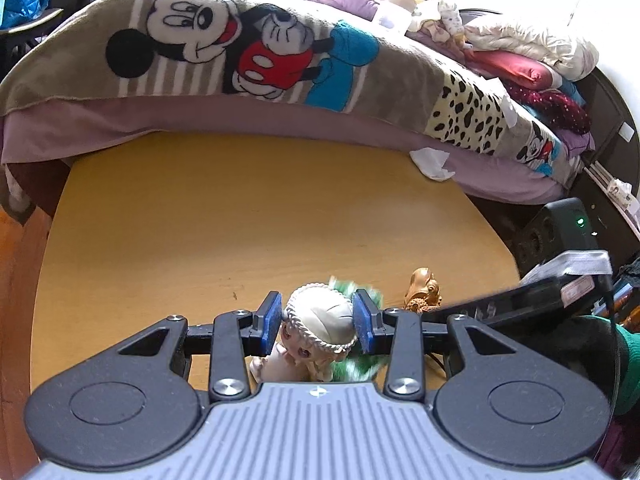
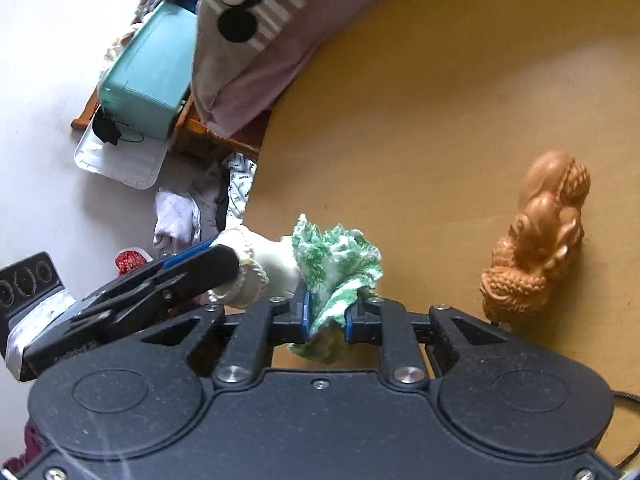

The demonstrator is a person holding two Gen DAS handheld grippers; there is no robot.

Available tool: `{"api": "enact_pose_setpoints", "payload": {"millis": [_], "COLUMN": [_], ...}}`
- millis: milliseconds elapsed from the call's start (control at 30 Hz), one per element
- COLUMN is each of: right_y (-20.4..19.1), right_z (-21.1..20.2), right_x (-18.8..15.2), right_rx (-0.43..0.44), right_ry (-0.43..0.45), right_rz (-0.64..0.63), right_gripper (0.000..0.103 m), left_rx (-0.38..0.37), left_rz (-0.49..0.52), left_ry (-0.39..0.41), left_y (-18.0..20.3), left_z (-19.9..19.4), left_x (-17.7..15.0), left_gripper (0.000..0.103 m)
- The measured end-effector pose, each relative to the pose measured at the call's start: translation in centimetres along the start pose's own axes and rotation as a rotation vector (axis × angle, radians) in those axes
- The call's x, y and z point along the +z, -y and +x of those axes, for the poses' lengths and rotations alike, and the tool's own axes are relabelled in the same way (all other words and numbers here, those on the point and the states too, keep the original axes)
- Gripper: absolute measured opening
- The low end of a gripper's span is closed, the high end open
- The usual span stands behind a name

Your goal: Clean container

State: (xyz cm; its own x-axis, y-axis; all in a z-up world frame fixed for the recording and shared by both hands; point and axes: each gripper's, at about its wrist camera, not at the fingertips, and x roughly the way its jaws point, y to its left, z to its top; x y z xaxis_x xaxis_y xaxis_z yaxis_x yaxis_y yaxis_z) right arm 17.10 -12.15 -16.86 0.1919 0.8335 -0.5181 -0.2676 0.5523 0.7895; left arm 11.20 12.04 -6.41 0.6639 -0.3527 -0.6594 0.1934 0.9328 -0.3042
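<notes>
The left gripper [image 1: 319, 320] clamps the cream braided-hair doll figurine [image 1: 320, 320] while the right gripper [image 2: 326, 314] pinches the green-and-white crumpled cloth [image 2: 336, 260]; hard wiping could twist the figurine loose.

A cartoon-mouse blanket [image 1: 240, 52] drapes over the bed across the top of the frame, above the yellow table [image 1: 200, 220]. A carved brown figurine [image 2: 540, 236] lies at right; a teal storage box [image 2: 148, 76] sits upper left.

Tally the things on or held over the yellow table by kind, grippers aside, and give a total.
Figurines: 2, a pale doll in the left gripper and a brown carving on the table
Cloths: 1, green-and-white cloth in the right gripper
Total: 3
</notes>
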Motion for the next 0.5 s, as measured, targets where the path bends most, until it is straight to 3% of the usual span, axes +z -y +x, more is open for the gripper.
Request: {"api": "enact_pose_setpoints", "payload": {"millis": [100, 267, 400, 500], "right_y": [-0.2, -0.9, -0.4, -1.2], "right_z": [-0.5, 0.0, -0.4, 0.3], "right_x": [0.0, -0.7, -1.0, -1.7], "right_rx": [0.019, 0.038, 0.047, 0.08], "right_ry": [0.034, -0.056, -0.014, -0.088], "right_rz": [0.002, -0.041, -0.003, -0.065], "right_gripper": [0.016, 0.016, 0.016, 0.016], "left_rx": [0.001, 0.0, 0.003, 0.003], "left_rz": [0.0, -0.007, -0.006, -0.006], "left_ry": [0.0, 0.001, 0.001, 0.0], "left_y": [0.0, -0.2, 0.0, 0.0], "left_z": [0.0, -0.1, -0.1, 0.0], "left_x": [0.0, 0.0, 0.0, 0.0], "left_gripper": [0.037, 0.036, 0.037, 0.037]}}
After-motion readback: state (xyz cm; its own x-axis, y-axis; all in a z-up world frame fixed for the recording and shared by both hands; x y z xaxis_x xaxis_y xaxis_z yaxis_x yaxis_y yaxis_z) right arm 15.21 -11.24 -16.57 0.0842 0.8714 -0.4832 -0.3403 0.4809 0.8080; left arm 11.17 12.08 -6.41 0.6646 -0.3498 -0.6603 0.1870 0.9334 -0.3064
